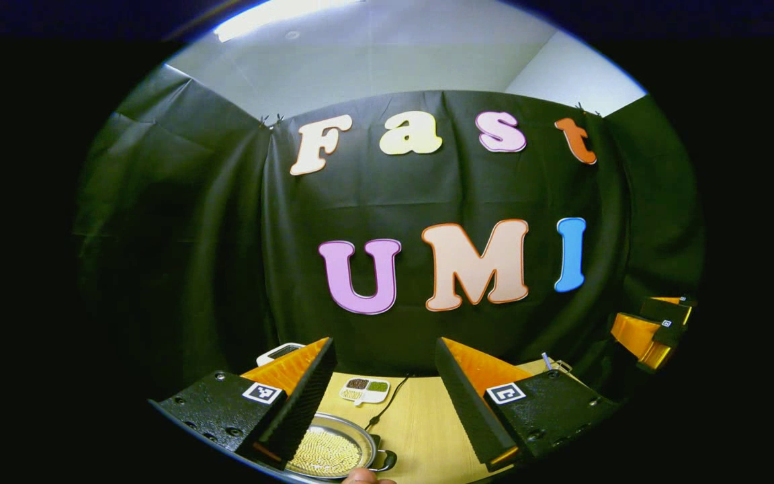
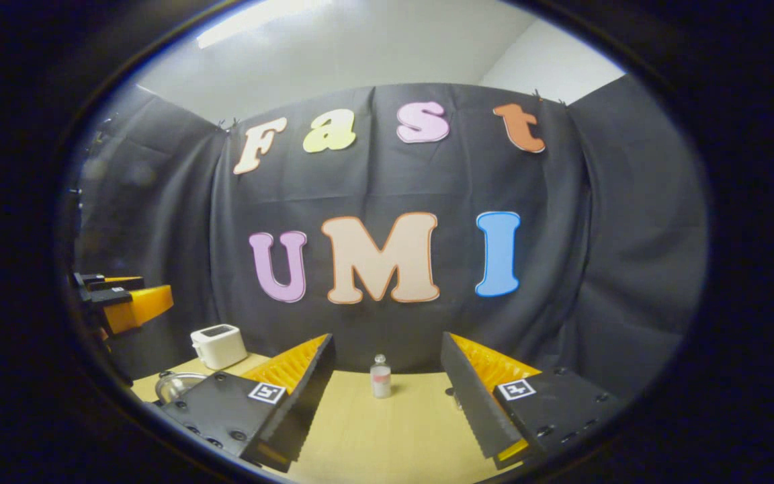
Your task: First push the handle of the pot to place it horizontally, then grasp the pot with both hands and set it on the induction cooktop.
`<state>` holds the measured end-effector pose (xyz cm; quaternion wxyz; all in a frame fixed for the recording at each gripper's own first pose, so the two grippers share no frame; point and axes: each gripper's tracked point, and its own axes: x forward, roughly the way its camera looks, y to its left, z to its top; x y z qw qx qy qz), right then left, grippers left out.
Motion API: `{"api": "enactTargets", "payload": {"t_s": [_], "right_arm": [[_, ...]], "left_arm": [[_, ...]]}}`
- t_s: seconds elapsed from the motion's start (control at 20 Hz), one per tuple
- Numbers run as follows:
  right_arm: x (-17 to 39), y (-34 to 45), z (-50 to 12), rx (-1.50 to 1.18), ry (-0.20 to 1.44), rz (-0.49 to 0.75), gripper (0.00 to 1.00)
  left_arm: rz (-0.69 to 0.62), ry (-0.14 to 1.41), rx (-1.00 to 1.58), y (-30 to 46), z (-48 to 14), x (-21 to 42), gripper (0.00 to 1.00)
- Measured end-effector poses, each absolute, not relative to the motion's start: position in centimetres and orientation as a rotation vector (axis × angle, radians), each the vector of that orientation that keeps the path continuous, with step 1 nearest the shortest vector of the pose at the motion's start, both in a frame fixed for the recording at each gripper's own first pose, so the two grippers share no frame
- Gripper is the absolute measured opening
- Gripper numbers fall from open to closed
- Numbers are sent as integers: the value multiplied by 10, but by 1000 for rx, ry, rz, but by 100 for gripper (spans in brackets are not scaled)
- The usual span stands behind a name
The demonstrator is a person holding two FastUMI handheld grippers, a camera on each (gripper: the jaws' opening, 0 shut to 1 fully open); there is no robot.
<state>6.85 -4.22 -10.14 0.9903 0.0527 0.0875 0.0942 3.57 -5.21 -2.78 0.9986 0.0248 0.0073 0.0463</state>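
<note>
Pot (image 1: 330, 449) sits low in the left gripper view, a round metal vessel filled with small pale yellow grains, resting on the pale wooden table (image 1: 420, 423) just below and between the fingers of the left gripper (image 1: 383, 396); one looped side handle (image 1: 384, 460) shows on its right, lying close to the tabletop. We see the left gripper held above the table with its jaws wide apart and nothing between them, and a fingertip (image 1: 362, 476) of a person peeks in at the bottom edge beside the pot. Farther back on the table lies a small white divided dish (image 1: 365, 389) holding dark, green and pale contents, with a thin dark cord (image 1: 387, 403) running past it, and a white appliance (image 1: 281, 352) sits behind the left finger. At the right edge of that view we make out the right gripper (image 1: 652, 329) raised in the air. In the right gripper view, the right gripper (image 2: 387, 396) likewise has its jaws spread with nothing gripped, over the same wooden surface; a small clear bottle (image 2: 380, 376) with a label too blurred for us to read stands upright between the fingers, farther back. A white toaster (image 2: 219, 345) stands at the left near the wall, with a shiny rounded metal object (image 2: 175, 385) in front of it. Each gripper bears small square black-and-white marker tags (image 2: 515, 388). Black cloth walls (image 2: 629, 235) enclose the booth beneath a white ceiling (image 2: 373, 47).
</note>
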Motion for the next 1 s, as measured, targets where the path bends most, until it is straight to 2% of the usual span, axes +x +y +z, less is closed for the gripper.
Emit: {"api": "enactTargets", "payload": {"t_s": [0.05, 0.1, 0.15, 0.4, 0.45, 0.7, 0.75, 1.0], "right_arm": [[67, -45, -97, 113, 165, 188, 98], [67, -48, -93, 118, 160, 179, 93], [66, -49, -90, 124, 153, 168, 93], [60, -55, -71, 145, 117, 121, 93], [57, -53, -68, 146, 114, 117, 93], [47, -43, -59, 110, 97, 94, 93], [44, -42, -56, 109, 94, 87, 93], [30, -37, -54, 94, 101, 52, 93]], "left_arm": [[89, 9, 45, -56, -25, 34, 92], [86, 3, 39, -59, -21, 31, 92], [85, -5, 38, -59, -19, 30, 94], [77, -11, 61, -45, -12, 33, 92], [70, -7, 55, -43, -12, 33, 94], [57, -11, 71, -29, -7, 34, 92], [47, -18, 74, -29, -5, 35, 94], [-18, -11, 82, -39, -9, 38, 92]]}}
